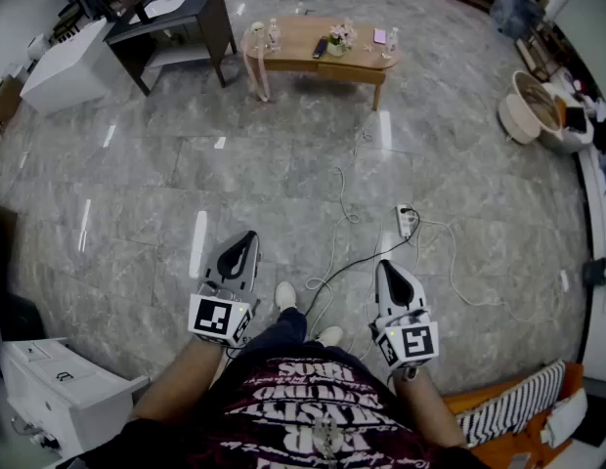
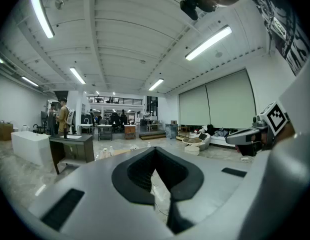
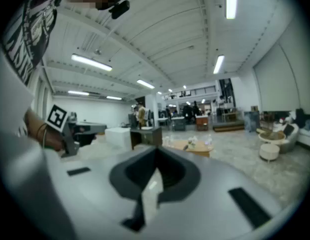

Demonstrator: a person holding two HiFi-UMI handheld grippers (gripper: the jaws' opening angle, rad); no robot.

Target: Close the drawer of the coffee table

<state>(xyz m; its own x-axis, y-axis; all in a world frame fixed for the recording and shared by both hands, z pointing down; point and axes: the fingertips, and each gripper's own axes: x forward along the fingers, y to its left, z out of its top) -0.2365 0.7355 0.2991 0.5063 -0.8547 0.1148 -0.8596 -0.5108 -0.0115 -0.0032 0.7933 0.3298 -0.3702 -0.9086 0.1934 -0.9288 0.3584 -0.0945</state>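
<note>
Jaws together and empty on left gripper (image 1: 248, 243) and right gripper (image 1: 386, 271). The table (image 1: 295, 39) stands far across the floor (image 1: 235, 179); its drawer, likely stiff wood, should slide if pushed mid-front.

Coffee table (image 1: 298, 43): light wood, oval top, upright, far ahead.

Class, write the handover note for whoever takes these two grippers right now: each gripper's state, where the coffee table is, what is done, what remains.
Left gripper: jaws shut, nothing held.
Right gripper: jaws shut, nothing held.
Coffee table: far across the floor, well out of reach; its drawer cannot be made out from here.
Done: nothing on the drawer yet.
Left: walk over, minding the power strip and its cables on the floor, then push the drawer shut.
</note>
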